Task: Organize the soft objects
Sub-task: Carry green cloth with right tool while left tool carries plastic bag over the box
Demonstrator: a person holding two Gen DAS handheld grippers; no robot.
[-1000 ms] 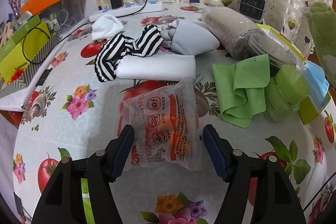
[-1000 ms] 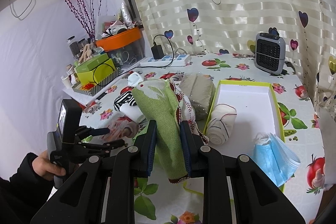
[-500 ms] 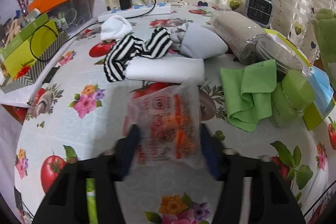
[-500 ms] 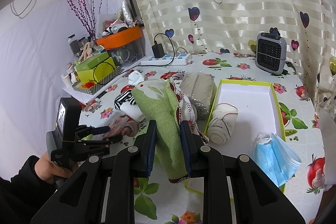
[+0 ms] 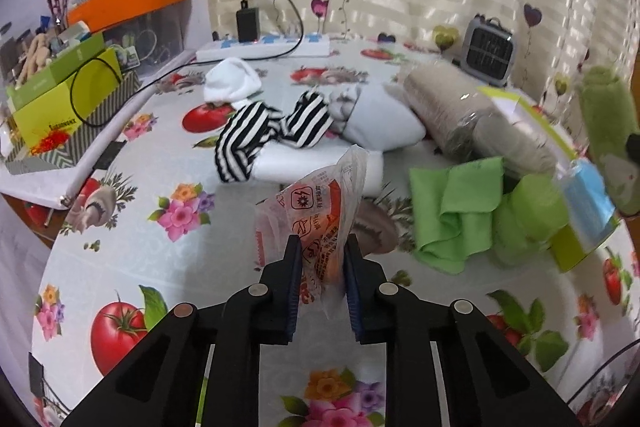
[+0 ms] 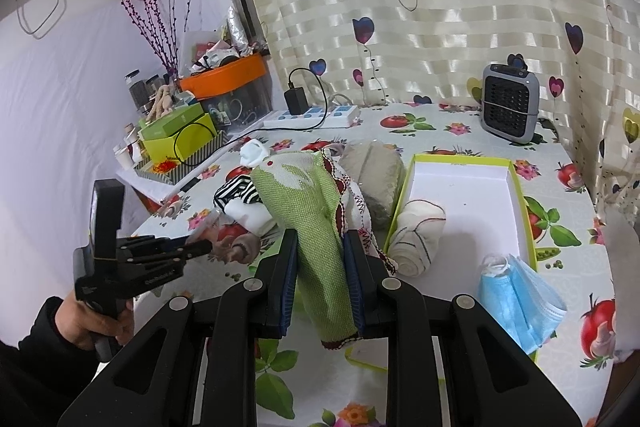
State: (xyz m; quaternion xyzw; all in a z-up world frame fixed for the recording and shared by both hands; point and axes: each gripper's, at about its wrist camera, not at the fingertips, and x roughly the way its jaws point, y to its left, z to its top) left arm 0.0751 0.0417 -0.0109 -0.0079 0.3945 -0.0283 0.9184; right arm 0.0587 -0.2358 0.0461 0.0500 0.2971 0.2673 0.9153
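Observation:
My left gripper (image 5: 320, 259) is shut on a clear plastic packet with orange print (image 5: 316, 211) and holds it just above the tablecloth. My right gripper (image 6: 320, 251) is shut on a green knitted cloth with red-and-white trim (image 6: 316, 211), held above the table left of the lime-edged white box (image 6: 516, 187). The box holds a rolled white cloth (image 6: 416, 235) and a blue face mask (image 6: 516, 303) drapes over its near rim. On the table lie a striped sock (image 5: 264, 135), a folded white towel (image 5: 280, 163), a green cloth (image 5: 456, 203) and a white sock (image 5: 232, 83).
A wrapped beige roll (image 5: 452, 107) lies by the box. A small grey heater (image 6: 508, 107) stands at the back right and a power strip (image 6: 312, 117) with a charger at the back. Stacked boxes and an orange tub (image 6: 224, 75) crowd the left edge.
My left gripper closed on the plastic packet and lifted it off the table, so it now stands crumpled between the fingers. The right gripper stayed almost still with the green cloth.

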